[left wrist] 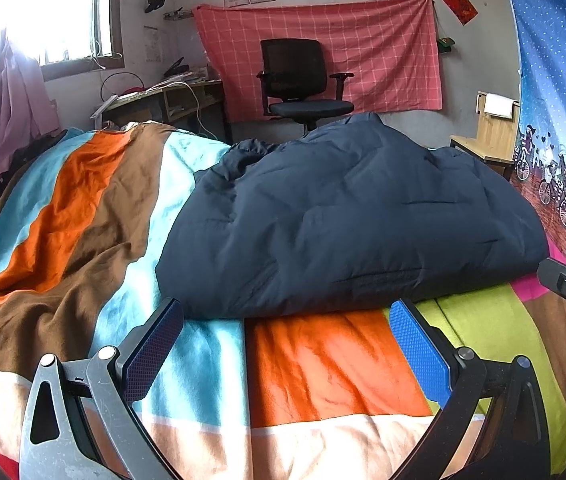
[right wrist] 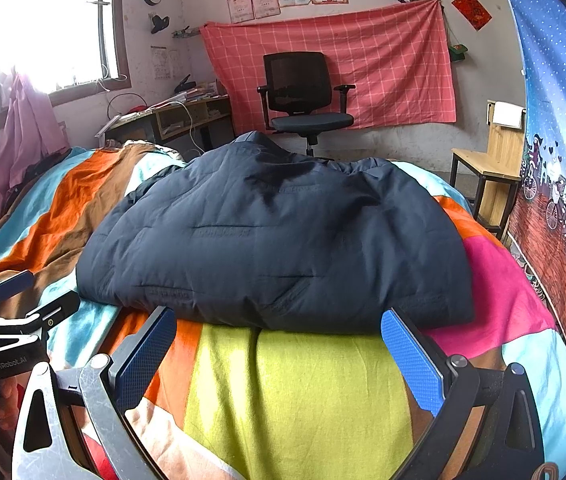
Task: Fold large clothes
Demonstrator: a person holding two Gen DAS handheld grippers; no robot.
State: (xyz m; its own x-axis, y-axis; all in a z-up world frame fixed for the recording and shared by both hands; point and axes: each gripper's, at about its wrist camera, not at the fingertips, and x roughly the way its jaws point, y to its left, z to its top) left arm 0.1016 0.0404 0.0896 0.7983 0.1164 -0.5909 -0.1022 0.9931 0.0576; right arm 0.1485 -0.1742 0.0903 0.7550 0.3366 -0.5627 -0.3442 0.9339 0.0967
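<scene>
2 grippers, both empty, both with fingers spread wide. Your left gripper point(left wrist: 286, 354) hovers over the orange and pale-blue patches of the striped bedspread point(left wrist: 83, 216); between its pads there is only bedding. Your right gripper point(right wrist: 279, 354) hovers over the lime patch, fingers equally far apart, nothing pinched.

Outward from the fingertips: the navy padded jacket point(left wrist: 347, 220) lies straight ahead of both, its near hem running crosswise, left to right, just beyond the pad tips. Long axis of that hem is roughly square to your line of reach. The bulk rises away from you toward the far end of the bed, puffy and already doubled over in part, as far as these views let you judge.

Which hand is nearer: in the right wrist view the hem point(right wrist: 275, 320) sits just past both pads and spans the whole gap between them, so the right looks about centred on the jacket. In the left wrist view the hem's left corner point(left wrist: 171, 300) sits just above the left pad, so the left hand is lined up with the jacket's left half. Distance looks about equal.

Judgement: the next grab needs each gripper to advance straight forward and low, taking the hem edge-on.

Beyond: office chair point(left wrist: 303, 80), pink checked cloth point(left wrist: 383, 48) on the wall.
</scene>
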